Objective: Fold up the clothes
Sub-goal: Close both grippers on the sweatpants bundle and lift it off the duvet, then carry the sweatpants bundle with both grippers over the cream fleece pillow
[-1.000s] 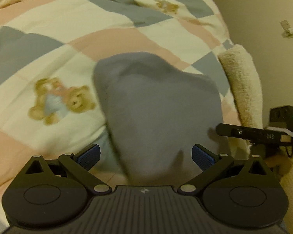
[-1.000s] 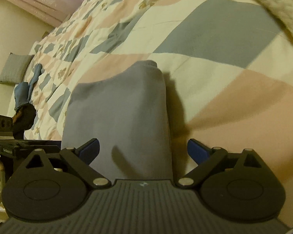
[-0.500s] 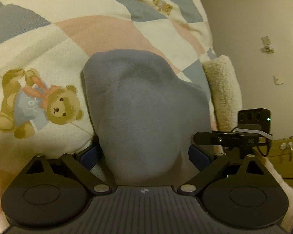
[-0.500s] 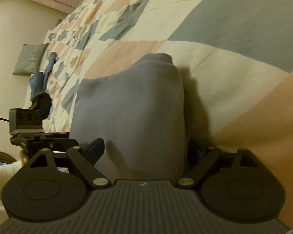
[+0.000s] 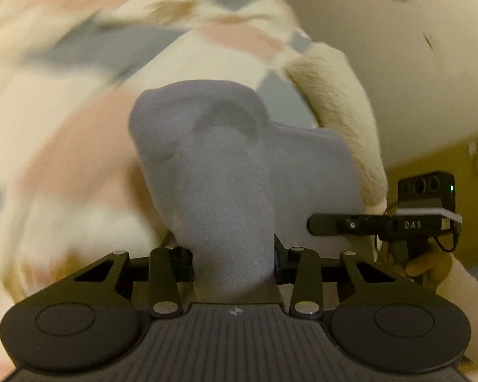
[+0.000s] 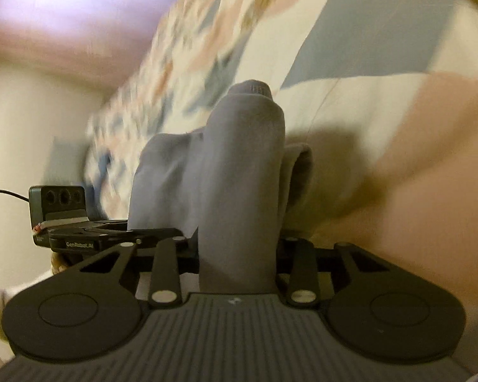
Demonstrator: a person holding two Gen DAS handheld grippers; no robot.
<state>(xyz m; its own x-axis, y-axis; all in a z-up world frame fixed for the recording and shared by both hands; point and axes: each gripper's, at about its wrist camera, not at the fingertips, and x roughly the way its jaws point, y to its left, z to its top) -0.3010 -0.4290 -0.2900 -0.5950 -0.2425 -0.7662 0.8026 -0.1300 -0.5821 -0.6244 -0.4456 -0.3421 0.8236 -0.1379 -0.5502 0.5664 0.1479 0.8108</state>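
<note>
Tongs: left tongs (image 5: 234, 262) are pinching grey garment (image 5: 239, 165) | right tongs (image 6: 239, 259) are clamping its ribbed edge | quilted bed (image 6: 382, 102) is lying open toward 12 o'clock.

A bed covered by a checked quilt (image 6: 382, 41) of cream, pink and grey-blue squares fills most of both views, blurred. A cream fleecy cloth (image 5: 341, 102) lies on it at the upper right of the left view. The grey garment (image 6: 239, 172) rises from it mid-frame.
</note>
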